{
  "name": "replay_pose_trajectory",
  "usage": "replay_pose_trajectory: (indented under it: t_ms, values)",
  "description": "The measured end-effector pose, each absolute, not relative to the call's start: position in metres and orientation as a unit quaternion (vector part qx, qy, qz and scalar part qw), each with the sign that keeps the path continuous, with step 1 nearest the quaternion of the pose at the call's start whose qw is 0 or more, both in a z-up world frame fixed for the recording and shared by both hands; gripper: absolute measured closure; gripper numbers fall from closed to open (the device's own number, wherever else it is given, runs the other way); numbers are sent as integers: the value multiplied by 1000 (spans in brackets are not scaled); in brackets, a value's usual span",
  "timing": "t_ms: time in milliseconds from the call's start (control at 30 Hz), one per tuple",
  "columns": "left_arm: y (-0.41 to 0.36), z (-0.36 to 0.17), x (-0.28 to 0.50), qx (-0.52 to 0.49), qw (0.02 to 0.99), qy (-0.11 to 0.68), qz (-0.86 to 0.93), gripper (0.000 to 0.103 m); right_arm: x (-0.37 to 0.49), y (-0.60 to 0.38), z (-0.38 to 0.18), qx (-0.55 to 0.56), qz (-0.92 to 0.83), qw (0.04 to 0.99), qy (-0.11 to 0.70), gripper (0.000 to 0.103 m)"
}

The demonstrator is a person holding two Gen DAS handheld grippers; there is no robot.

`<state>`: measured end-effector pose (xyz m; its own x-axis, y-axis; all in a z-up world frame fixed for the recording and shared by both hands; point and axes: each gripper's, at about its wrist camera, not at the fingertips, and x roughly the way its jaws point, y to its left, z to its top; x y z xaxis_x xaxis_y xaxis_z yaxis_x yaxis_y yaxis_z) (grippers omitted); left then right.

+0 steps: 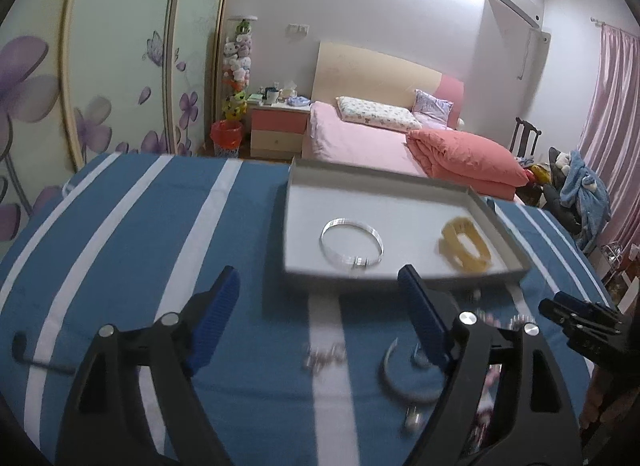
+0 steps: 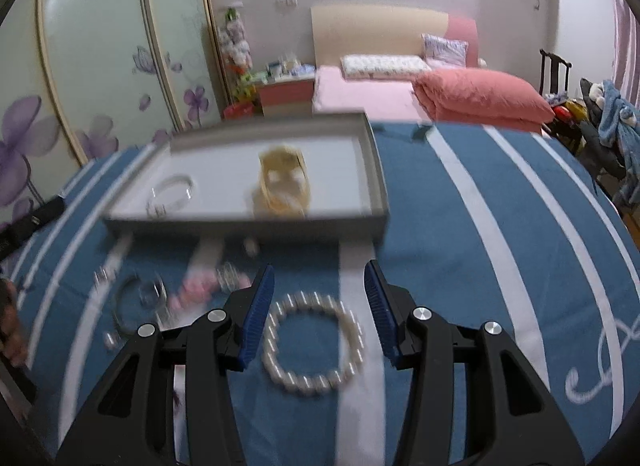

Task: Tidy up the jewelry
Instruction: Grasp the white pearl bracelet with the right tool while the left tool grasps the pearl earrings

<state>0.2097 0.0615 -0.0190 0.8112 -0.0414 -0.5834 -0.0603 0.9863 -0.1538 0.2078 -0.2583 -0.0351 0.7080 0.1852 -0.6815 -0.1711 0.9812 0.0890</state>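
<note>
A shallow grey tray lies on the blue striped cloth and holds a silver bangle and a yellow bracelet. My left gripper is open just short of the tray's near edge, nothing between its blue pads. Under its right finger lie a grey open ring bangle and a small sparkly piece. My right gripper is open above a pearl bracelet on the cloth, its pads apart from the beads. Pink beads and a silver bangle lie to its left.
The cloth-covered surface ends just behind the tray. Beyond it stand a pink bed, a nightstand and a flowered wardrobe. My right gripper's tip shows at the right in the left wrist view. A dark object lies at the cloth's left edge.
</note>
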Motion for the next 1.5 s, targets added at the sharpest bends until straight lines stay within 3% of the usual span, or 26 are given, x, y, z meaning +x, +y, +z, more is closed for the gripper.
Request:
replay_pose_trajectory:
  t_ms: [633, 1000, 1100, 1133, 1167, 1500]
  values:
    - [55, -61, 187, -5, 927, 375, 20, 24, 199, -273, -68, 32, 85, 906, 413, 59]
    - [37, -81, 233, 7, 900, 435, 6, 54, 199, -277, -68, 39, 84, 906, 413, 59]
    - [34, -82, 235, 10, 901, 433, 4, 75, 199, -277, -68, 40, 84, 906, 414, 59]
    - [33, -82, 235, 12, 902, 432, 5, 88, 199, -277, -68, 40, 83, 906, 414, 59]
    - [34, -82, 235, 10, 902, 432, 6, 92, 199, -277, -68, 39, 83, 906, 413, 59]
    - [58, -65, 213, -39, 914, 404, -6, 93, 198, -276, -67, 39, 88, 906, 413, 61]
